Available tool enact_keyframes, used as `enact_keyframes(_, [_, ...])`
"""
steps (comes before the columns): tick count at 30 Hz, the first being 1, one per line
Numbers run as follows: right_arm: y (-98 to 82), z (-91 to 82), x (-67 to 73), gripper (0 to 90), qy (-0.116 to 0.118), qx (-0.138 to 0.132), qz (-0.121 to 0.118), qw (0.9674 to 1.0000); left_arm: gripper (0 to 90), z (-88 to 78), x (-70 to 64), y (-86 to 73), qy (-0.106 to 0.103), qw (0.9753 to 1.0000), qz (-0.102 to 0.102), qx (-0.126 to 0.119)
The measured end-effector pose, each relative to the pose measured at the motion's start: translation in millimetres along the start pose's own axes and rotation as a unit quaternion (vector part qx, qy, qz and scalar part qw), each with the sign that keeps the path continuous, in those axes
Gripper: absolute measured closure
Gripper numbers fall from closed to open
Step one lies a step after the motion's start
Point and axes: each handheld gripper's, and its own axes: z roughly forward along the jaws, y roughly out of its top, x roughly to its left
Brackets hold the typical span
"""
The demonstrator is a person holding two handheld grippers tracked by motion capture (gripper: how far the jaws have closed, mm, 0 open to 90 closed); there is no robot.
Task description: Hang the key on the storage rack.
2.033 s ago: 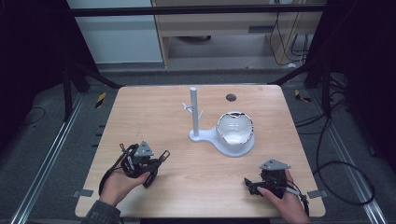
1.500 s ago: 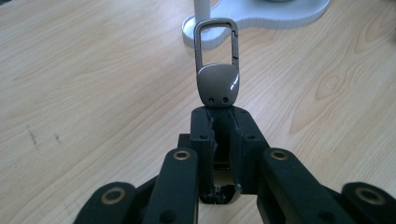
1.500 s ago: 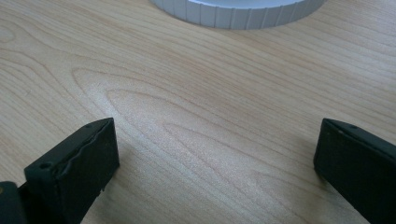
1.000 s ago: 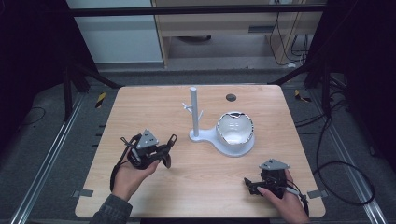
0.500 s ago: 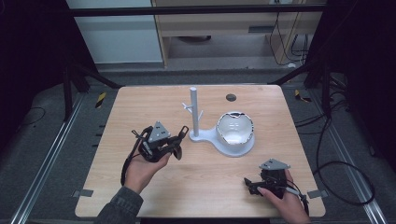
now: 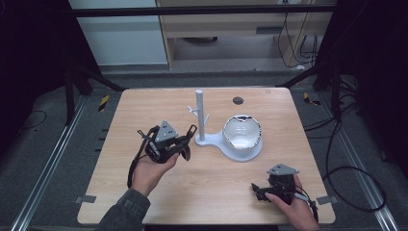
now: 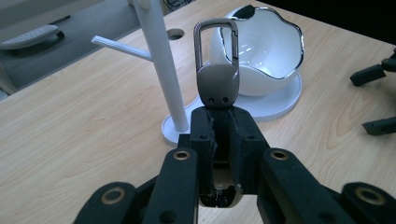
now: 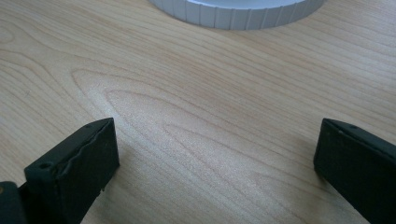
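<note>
The left gripper (image 6: 185, 143) was held above the light wooden worktop (image 6: 144, 110), left of centre, with its jaws pointing toward the white stand. In the left gripper view its black jaws were closed hard on the flat tab of a grey metal carabiner-style key clip (image 7: 216, 70), with no gap visible between them beyond the clip itself. The clip's oblong loop stood upright above the jaw tips, clear of the worktop. The person's left hand (image 6: 153, 169) gripped the tool from below.

The clip was just beside the white upright post (image 6: 200, 115) of a stand whose thin side pegs projected from the post; clip and post did not appear to touch. The post rose from a white flat base (image 6: 226, 149) near the middle of the worktop. A white bowl with a wavy chrome rim (image 6: 243, 131) sat on the base's round end.

The right gripper (image 6: 262, 190) lay low near the front right corner of the worktop, held in the right hand (image 6: 291, 207). In the right gripper view its jaws stood wide apart, holding nothing, with bare wood between them and the ribbed edge of the base beyond.
</note>
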Motion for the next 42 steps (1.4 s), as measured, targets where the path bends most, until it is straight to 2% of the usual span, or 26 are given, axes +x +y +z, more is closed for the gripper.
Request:
enact_keyframes(15, [0.5,0.4,-0.2,0.4,0.001,-0.001,0.002,1.0000,80.2,-5.4,2.2,18.9,0.013,0.9997,0.006,-0.017])
enact_keyframes(18, [0.5,0.4,-0.1,0.3,0.001,-0.001,0.002,1.0000,80.2,-4.5,3.7,23.2,0.019,0.9996,0.014,-0.014])
enact_keyframes(27, [0.5,0.4,-0.1,0.4,0.001,-0.001,0.002,1.0000,80.2,-0.7,13.4,25.9,0.033,0.9993,-0.002,-0.019])
enact_keyframes(31, [0.5,0.3,-0.1,0.4,0.001,0.000,0.002,1.0000,80.2,0.5,18.4,26.4,0.039,0.9991,-0.006,-0.013])
enact_keyframes(34, [0.3,0.6,-0.2,0.3,-0.001,-0.001,0.000,1.0000,80.2,3.1,22.0,26.9,0.036,0.9990,-0.020,-0.016])
enact_keyframes(42, [0.2,0.6,-0.2,0.4,-0.001,-0.001,-0.001,1.0000,80.1,14.5,28.2,27.0,0.038,0.9989,-0.029,-0.004])
